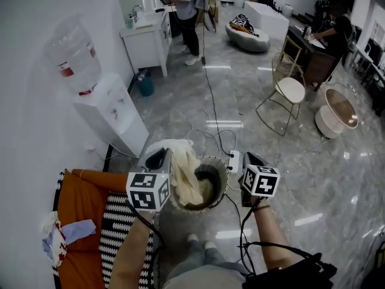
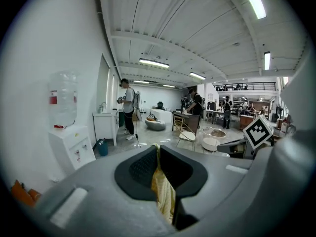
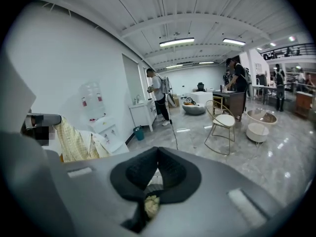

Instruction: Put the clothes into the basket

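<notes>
Your left gripper (image 1: 165,156) is clamped on the cream cloth (image 1: 183,174). The cloth hangs from the jaws, and its lower end is inside the basket (image 1: 222,172). Your right gripper (image 1: 249,159) has its jaws together, just beside the basket's right rim.

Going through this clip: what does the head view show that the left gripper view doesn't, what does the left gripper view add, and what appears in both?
Head view only: the grey basket under the hanging cream cloth, and more clothes lying on the orange cushion.
Left gripper view only: the left gripper close up, its jaws shut on that cloth, and the ceiling lights.
Both: the water dispenser, the gold chair and a standing person.
</notes>
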{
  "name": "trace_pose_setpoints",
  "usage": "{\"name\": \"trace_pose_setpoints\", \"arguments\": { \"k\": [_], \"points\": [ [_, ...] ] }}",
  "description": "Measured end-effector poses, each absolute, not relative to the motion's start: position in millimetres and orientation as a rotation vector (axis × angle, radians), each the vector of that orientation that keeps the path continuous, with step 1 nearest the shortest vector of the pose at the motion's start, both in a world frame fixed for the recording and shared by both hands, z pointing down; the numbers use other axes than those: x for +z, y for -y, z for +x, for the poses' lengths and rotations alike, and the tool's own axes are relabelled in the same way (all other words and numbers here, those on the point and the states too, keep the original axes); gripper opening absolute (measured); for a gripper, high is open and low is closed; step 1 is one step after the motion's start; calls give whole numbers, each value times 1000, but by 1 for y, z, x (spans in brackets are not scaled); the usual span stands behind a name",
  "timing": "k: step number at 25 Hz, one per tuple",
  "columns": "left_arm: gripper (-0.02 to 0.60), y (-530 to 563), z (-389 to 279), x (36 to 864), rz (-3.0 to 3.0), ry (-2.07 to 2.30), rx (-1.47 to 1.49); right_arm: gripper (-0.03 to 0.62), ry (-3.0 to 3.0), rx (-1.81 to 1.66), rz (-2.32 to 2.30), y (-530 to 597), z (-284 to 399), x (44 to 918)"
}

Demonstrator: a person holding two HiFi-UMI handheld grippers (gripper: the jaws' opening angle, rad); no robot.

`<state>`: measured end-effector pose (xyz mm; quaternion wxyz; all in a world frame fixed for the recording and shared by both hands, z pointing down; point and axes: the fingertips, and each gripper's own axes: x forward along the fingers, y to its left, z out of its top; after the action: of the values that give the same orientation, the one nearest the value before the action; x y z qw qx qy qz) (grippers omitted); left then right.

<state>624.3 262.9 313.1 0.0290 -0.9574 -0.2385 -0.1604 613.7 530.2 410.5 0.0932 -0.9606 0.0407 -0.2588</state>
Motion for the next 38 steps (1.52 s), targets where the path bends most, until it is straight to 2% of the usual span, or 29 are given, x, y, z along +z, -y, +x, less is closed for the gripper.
{"name": "trace_pose_setpoints", "arguments": {
  "k": [16,22,23,25,38],
  "points": [
    [28,-313,659,506,-2860,914,-942,3,134,-991,-2769,-582,597,526],
    [31,-327,663,550,-2785,916,-1053,3,198,-1021,-2729,-597,582,551],
    [42,-329,663,554,-2779,922,-1071,3,205,-1029,-2722,-598,578,554],
    [118,-334,663,555,-2790,944,-1081,3,215,-1044,-2708,-599,573,559],
    [106,-295,651,532,-2891,826,-1051,3,121,-1021,-2719,-576,582,545]
  ]
}}
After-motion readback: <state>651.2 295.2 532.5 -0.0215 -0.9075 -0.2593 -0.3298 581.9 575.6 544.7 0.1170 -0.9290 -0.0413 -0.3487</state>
